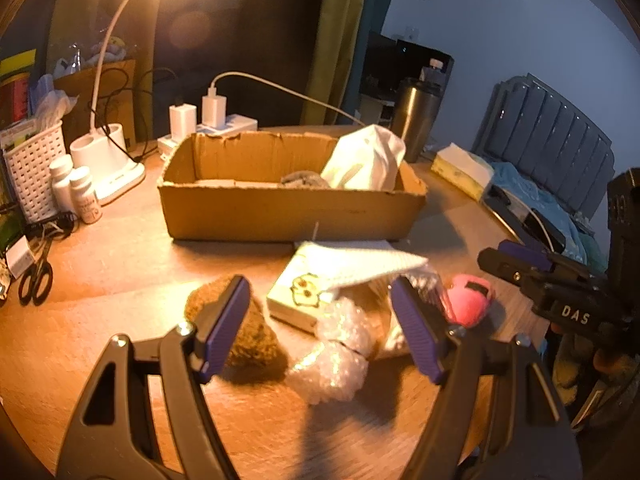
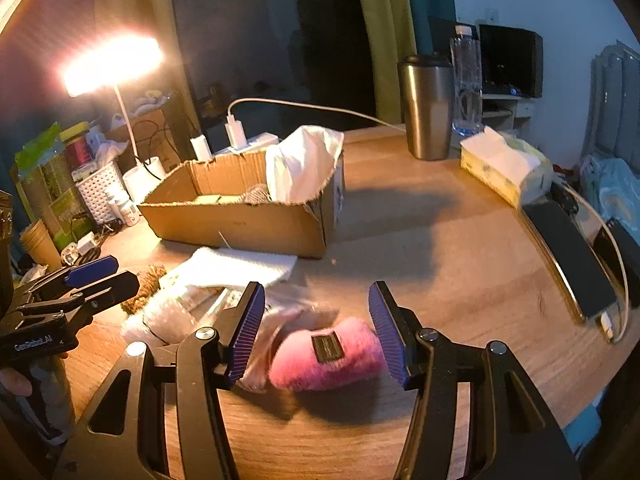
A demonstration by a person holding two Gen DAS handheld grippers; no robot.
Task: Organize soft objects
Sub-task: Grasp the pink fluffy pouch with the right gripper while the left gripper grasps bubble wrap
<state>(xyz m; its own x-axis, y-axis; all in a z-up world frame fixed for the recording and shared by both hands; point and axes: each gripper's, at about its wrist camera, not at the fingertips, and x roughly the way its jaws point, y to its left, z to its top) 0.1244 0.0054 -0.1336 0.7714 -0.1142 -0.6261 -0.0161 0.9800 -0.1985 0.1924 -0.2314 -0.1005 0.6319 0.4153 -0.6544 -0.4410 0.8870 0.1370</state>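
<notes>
Soft items are grouped before the cardboard box [image 1: 280,212].
Both the left gripper [image 1: 320,328] and right gripper [image 2: 316,336] are held apart; the pink plush [image 2: 324,360] is straddled, ungripped.

Each tool is black plastic with triangular cut-outs in its arms and silver screws at the pivots. The left tool [image 1: 318,330] and the right tool [image 2: 316,330] both carry purple ribbed pads [image 1: 224,322]. One body is lettered "DAS", the other "GenRobot.AI". A bare thumb [image 2: 14,382] shows at the handle.
</notes>
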